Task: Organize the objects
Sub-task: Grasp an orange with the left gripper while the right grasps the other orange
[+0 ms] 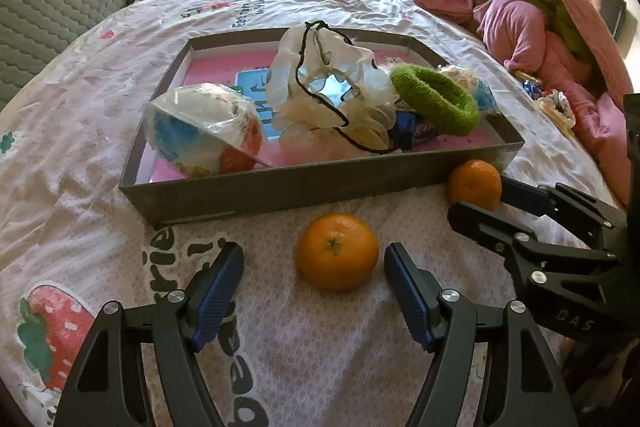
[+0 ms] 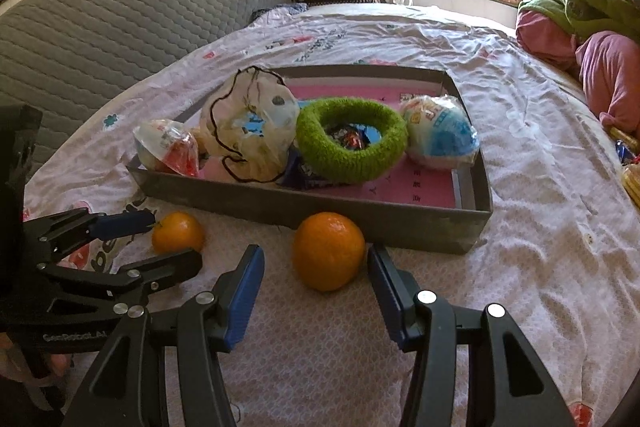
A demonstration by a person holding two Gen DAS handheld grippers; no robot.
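Two oranges lie on the bedsheet in front of a grey tray (image 1: pixel 280 187). My left gripper (image 1: pixel 314 259) is open, its blue pads on either side of the left orange (image 1: pixel 337 251), not touching it. My right gripper (image 2: pixel 316 261) is open around the right orange (image 2: pixel 329 250), which sits against the tray wall (image 2: pixel 360 211). The right gripper also shows in the left wrist view (image 1: pixel 486 201), around the right orange (image 1: pixel 475 185). The left gripper shows in the right wrist view (image 2: pixel 172 239) by the left orange (image 2: pixel 178 231).
The tray holds a green fuzzy ring (image 2: pixel 352 139), a crumpled plastic bag (image 2: pixel 248 131), and two wrapped egg-shaped toys (image 2: pixel 440 133) (image 1: pixel 204 131). A grey quilted headboard (image 2: pixel 120 19) stands left. Pink and green bedding (image 1: pixel 520 11) is piled right.
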